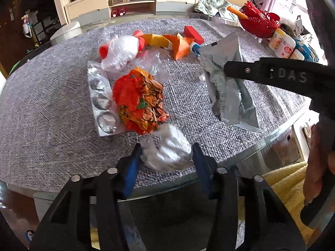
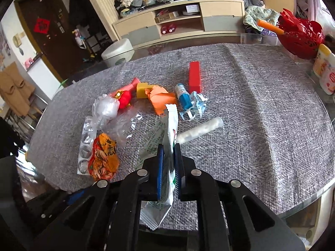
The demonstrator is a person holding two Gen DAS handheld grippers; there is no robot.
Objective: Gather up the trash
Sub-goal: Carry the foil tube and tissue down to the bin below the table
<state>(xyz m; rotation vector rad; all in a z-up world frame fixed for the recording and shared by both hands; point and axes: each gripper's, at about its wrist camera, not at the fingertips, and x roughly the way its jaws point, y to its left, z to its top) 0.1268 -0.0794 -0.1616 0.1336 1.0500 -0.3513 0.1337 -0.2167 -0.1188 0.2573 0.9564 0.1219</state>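
Trash lies on a grey cloth-covered table (image 1: pixel 41 108). My left gripper (image 1: pixel 166 156) is open, its blue-padded fingers on either side of a crumpled white plastic wad (image 1: pixel 167 152) near the table's front edge. My right gripper (image 2: pixel 168 156) is shut on a white and green snack wrapper (image 2: pixel 170 125) and holds it above the table; from the left wrist view its silver inside (image 1: pixel 228 83) shows. An orange crumpled snack bag (image 1: pixel 138 100), a foil blister pack (image 1: pixel 100 98) and clear plastic (image 1: pixel 119 52) lie left of centre.
Further back lie orange paper (image 2: pixel 161 98), a red box (image 2: pixel 194 77), a blue-white bottle (image 2: pixel 183 96), a crumpled face mask (image 2: pixel 196 104) and a white tube (image 2: pixel 201 129). A red basket (image 2: pixel 299 37) and bottles (image 2: pixel 324 69) stand at the far right.
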